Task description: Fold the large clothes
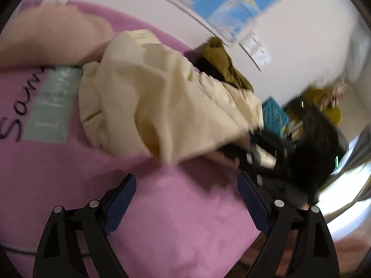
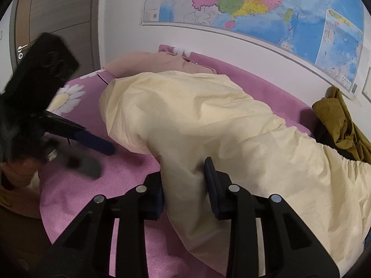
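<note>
A large cream garment [image 2: 197, 115] lies crumpled across the pink bed cover [image 2: 92, 185]. In the right wrist view my right gripper [image 2: 185, 176] is shut on a fold of its near edge, with cloth bunched between the blue pads. In the left wrist view the same cream garment [image 1: 150, 92] lies ahead. My left gripper [image 1: 186, 177] stands wide open over the bare pink cover [image 1: 174, 208], with nothing between its fingers. From the right wrist view the left gripper [image 2: 102, 157] shows blurred at the left, just beside the garment's left edge. The right gripper [image 1: 266, 153] is a dark blur at the garment's right end.
An olive garment [image 2: 336, 111] is heaped against the wall at the bed's far right. A pale pink cloth [image 2: 150, 64] lies behind the cream one. A map [image 2: 255, 4] hangs above the bed, a door [image 2: 58, 11] is at the left, and a blue basket [image 1: 273, 115] stands beyond the bed.
</note>
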`<act>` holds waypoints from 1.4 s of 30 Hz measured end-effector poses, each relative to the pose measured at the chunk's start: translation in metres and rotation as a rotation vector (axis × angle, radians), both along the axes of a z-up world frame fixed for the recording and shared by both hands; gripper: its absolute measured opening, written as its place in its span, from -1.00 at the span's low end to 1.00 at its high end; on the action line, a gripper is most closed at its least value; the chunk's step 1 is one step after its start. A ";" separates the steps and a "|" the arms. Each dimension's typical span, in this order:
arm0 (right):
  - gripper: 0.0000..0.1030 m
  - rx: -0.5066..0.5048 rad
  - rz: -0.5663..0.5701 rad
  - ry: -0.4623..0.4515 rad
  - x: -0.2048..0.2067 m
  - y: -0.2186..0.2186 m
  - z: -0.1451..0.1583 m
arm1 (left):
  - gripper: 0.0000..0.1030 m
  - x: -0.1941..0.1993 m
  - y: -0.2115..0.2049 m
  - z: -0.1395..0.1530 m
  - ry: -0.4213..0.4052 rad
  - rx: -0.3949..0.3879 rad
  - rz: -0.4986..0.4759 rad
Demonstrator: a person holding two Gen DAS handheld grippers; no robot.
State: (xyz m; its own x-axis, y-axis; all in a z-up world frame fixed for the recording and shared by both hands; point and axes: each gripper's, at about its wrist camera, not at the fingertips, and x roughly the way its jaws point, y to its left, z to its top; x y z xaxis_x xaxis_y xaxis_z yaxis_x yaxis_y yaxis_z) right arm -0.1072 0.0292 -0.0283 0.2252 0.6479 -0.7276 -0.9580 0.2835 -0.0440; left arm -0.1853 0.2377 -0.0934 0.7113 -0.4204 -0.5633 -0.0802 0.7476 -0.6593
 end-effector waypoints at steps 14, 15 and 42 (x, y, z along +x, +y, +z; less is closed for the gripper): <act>-0.22 0.039 -0.005 0.084 0.001 -0.004 -0.002 | 0.76 0.046 0.019 0.007 -0.006 -0.110 0.180; -0.17 0.051 -0.010 0.106 0.002 -0.008 0.001 | 0.76 0.053 0.014 0.008 0.002 -0.055 0.177; 0.60 0.359 -0.909 0.574 0.104 -0.288 -0.021 | 0.07 0.063 0.009 0.005 0.076 0.140 0.096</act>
State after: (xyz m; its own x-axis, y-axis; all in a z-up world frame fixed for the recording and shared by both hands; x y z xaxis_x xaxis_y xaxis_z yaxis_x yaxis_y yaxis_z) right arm -0.0031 -0.2587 -0.0492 0.4116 0.6067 -0.6801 -0.2428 0.7922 0.5598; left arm -0.1227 0.2462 -0.0888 0.6976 -0.2666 -0.6651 -0.2012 0.8180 -0.5389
